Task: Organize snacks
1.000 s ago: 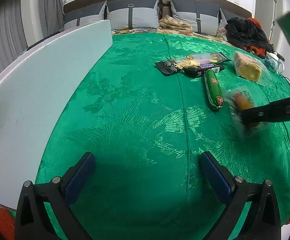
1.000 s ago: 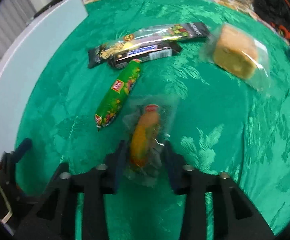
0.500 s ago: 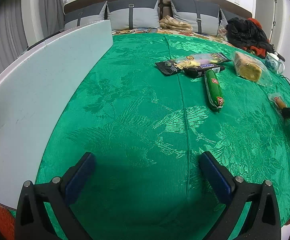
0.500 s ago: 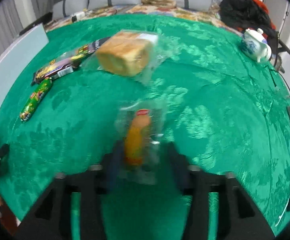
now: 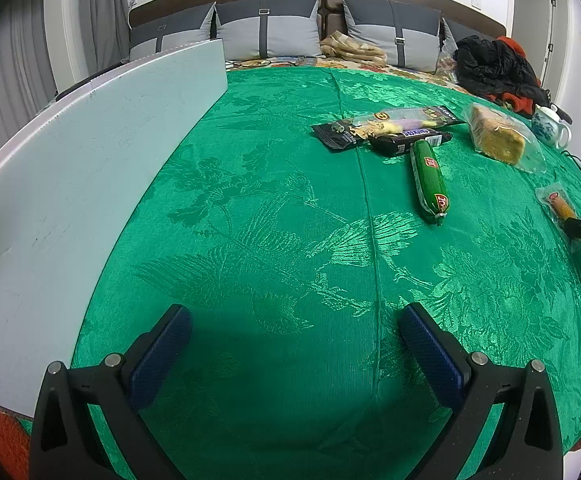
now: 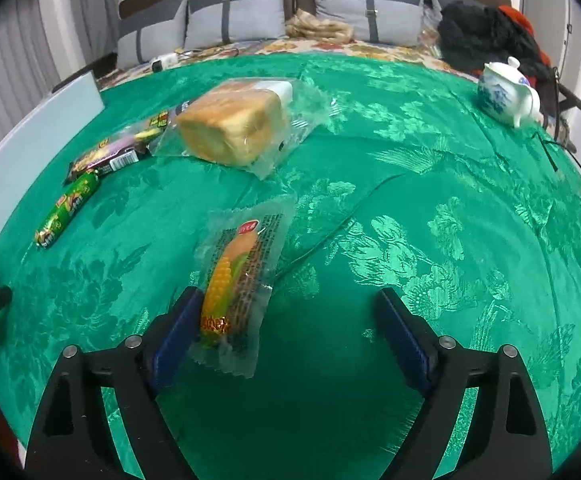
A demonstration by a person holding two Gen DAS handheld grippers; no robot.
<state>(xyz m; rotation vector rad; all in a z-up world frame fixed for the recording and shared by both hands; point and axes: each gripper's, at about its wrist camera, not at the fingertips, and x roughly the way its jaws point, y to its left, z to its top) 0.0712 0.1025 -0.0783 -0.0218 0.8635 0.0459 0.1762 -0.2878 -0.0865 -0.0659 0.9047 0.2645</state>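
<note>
A clear packet with a corn-shaped sausage [image 6: 237,280] lies on the green cloth, its lower end against the left finger of my right gripper [image 6: 290,332], which is open. It also shows at the right edge of the left wrist view [image 5: 558,204]. A bagged bread loaf [image 6: 234,128] [image 5: 498,138], a green sausage stick [image 6: 68,210] [image 5: 429,176], and two dark candy bars [image 6: 110,154] [image 5: 390,130] lie further back. My left gripper [image 5: 294,348] is open and empty over bare cloth near the front edge.
A white board [image 5: 90,184] stands along the left side of the table. A blue and white teapot [image 6: 506,94] sits at the far right. Pillows and dark clothes lie on the sofa behind.
My right gripper carried the corn sausage packet away to the right of the other snacks, set it on the cloth and opened. The left gripper has not moved.
</note>
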